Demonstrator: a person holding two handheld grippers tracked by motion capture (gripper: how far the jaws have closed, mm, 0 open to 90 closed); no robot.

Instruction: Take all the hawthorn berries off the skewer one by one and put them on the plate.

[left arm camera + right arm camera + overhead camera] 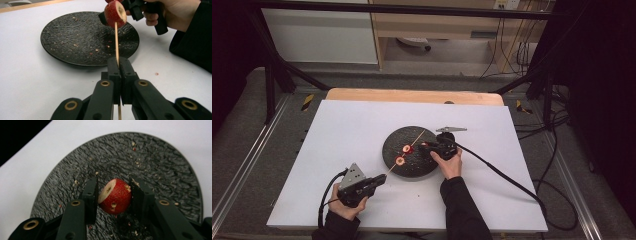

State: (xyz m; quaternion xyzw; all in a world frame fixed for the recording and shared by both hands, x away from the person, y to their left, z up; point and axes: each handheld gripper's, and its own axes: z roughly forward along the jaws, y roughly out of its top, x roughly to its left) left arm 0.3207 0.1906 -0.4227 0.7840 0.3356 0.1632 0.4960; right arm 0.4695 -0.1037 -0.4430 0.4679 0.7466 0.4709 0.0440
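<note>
We note a black plate [412, 167] near the middle of the white worktop [352, 130], its surface flecked with crumbs. The left gripper [379, 180], close to the near edge of the worktop, has its jaws pressed tight on the lower end of a thin wooden skewer [116, 42] that slants up over the plate. One red fruit piece [115, 13] with a pale cut face sits threaded on the skewer. The right gripper [423, 146], over the plate's right half, clamps a second red fruit piece [115, 196] between its pads, just beside the skewer; whether it touches the plate we cannot tell.
</note>
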